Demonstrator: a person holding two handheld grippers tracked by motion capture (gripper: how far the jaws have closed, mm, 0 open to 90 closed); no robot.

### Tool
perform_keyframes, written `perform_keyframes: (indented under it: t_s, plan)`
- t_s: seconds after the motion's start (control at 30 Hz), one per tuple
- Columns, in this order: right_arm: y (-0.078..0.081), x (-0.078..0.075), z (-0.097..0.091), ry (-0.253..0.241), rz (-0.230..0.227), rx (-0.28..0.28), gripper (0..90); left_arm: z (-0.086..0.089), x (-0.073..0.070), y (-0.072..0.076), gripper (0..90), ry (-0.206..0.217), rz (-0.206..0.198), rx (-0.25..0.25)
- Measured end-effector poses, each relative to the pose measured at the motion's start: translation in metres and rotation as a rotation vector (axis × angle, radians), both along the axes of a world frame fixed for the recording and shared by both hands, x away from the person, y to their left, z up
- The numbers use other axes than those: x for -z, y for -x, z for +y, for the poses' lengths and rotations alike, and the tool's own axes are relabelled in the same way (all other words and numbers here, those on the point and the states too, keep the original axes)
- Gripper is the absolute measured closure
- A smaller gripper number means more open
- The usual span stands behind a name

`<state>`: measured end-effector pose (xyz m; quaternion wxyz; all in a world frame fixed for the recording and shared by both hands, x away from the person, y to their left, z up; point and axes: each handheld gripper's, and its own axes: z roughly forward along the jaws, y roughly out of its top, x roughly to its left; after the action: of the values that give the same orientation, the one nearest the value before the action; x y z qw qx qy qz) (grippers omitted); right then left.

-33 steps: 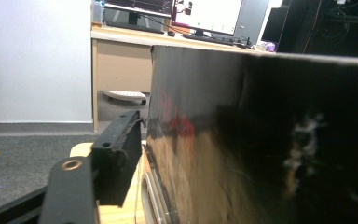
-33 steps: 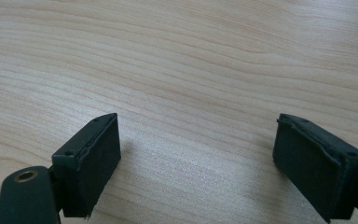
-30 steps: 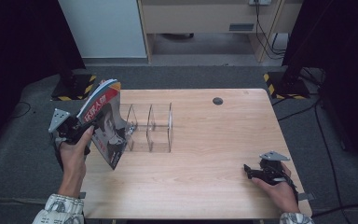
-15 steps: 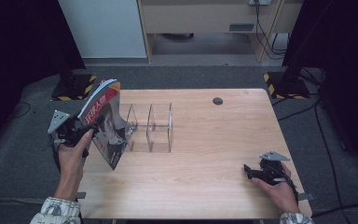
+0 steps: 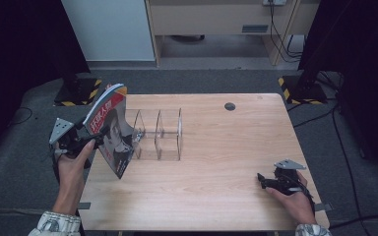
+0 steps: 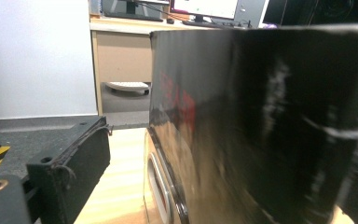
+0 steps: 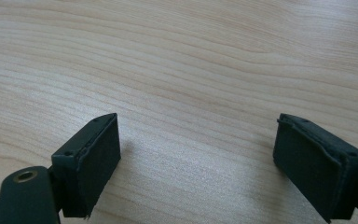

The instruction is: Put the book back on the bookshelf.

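The glossy magazine [image 5: 112,129] with a dark cover and red lettering stands tilted on its lower edge at the left end of the pale wooden table [image 5: 216,162], leaning against the leftmost divider of the clear acrylic file rack [image 5: 158,135]. It sits between the jaws of the left gripper [image 5: 94,139], which reaches in from the table's left side. In the left gripper view the dark cover [image 6: 261,126] rises close to the right jaw, while the left jaw stands apart from it with bare table between; these jaws have just been opening, and the pads do not press the magazine. Well apart, near the table's right front corner, the right gripper [image 5: 262,180] rests low over bare wood, its jaws wide with nothing between them.
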<state>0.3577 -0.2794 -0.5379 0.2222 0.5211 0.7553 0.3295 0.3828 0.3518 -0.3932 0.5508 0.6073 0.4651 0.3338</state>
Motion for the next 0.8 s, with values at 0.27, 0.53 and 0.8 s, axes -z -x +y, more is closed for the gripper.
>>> perform_keyframes:
  t_s: [0.27,0.53,0.8]
  plan:
    - [0.000,0.000,0.000,0.001,-0.001,-0.001,15.0,0.002,0.000,0.006,3.1,-0.006,0.008,0.012]
    - [0.000,0.000,0.000,0.000,-0.002,0.003,15.0,0.004,0.003,0.014,3.1,-0.015,0.017,0.017]
    - [0.000,0.000,0.000,0.000,-0.002,0.003,15.0,0.004,0.008,0.020,3.1,-0.031,0.032,0.030]
